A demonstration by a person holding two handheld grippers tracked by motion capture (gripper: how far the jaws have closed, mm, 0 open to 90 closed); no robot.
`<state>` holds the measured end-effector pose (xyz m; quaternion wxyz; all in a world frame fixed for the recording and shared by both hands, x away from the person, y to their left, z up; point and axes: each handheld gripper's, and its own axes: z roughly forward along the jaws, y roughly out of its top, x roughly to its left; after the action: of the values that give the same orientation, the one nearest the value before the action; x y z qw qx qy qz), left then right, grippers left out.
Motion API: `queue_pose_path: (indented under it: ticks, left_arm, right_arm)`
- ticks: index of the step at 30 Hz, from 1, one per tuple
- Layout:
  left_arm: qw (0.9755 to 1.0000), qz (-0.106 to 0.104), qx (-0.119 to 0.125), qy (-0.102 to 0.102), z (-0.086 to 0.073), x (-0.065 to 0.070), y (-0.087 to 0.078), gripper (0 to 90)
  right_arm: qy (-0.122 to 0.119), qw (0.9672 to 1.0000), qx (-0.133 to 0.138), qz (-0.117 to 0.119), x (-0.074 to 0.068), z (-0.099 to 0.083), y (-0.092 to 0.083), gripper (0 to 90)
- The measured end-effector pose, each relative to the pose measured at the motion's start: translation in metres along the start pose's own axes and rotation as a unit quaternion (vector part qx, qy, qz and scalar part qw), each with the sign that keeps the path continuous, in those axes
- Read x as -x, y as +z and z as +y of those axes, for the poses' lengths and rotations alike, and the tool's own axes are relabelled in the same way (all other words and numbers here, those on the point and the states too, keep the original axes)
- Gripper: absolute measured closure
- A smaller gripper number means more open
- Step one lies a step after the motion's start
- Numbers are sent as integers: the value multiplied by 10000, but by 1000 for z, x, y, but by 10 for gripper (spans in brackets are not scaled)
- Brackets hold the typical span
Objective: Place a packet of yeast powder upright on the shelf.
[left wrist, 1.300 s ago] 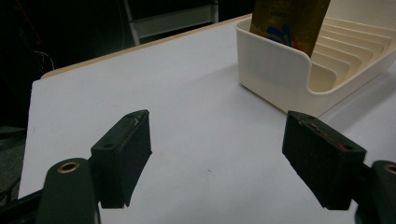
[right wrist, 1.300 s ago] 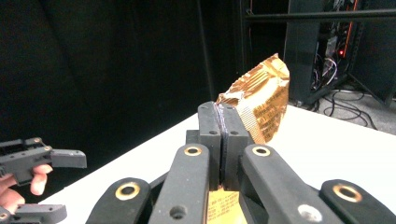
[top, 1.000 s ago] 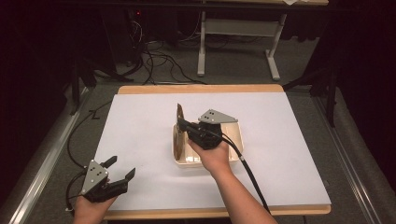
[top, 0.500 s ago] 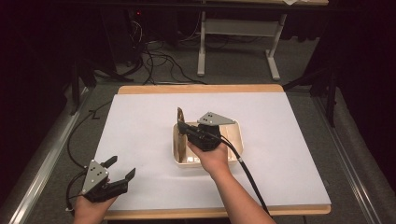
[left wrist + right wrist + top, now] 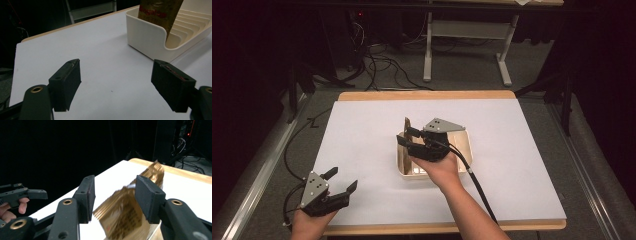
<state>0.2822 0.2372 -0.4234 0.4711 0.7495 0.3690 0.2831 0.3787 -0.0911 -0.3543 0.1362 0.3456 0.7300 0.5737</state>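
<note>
- The left gripper rests at the near left corner of the table, its jaws wide apart with nothing between them, pointing toward the tray.
- The right gripper hovers over the tray's left end. Its jaws have just been opening; the gold packet stands between them, released, blurred in the right gripper view.
- The hand covers much of the tray.

Right gripper fingers just opened, apparently free; left gripper agape.
</note>
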Motion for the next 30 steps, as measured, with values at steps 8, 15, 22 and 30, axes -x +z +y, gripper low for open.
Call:
queue_pose_path:
  ticks: [8,15,22,30]
  left_arm:
    - [10000,-3,-20,27,0,-1,0,241]
    - [10000,1,-38,47,0,-1,0,241]
    - [9999,3,-77,83,0,1,2,241]
    - [9999,12,-96,71,-1,1,2,241]
  right_arm:
    - [-148,9998,48,-124,-4,8,-25,475]
    - [-235,9992,48,-322,5,9,-50,462]
    - [-180,9978,24,-631,26,2,-76,453]
    - [-76,9947,-44,-1023,53,-16,-107,425]
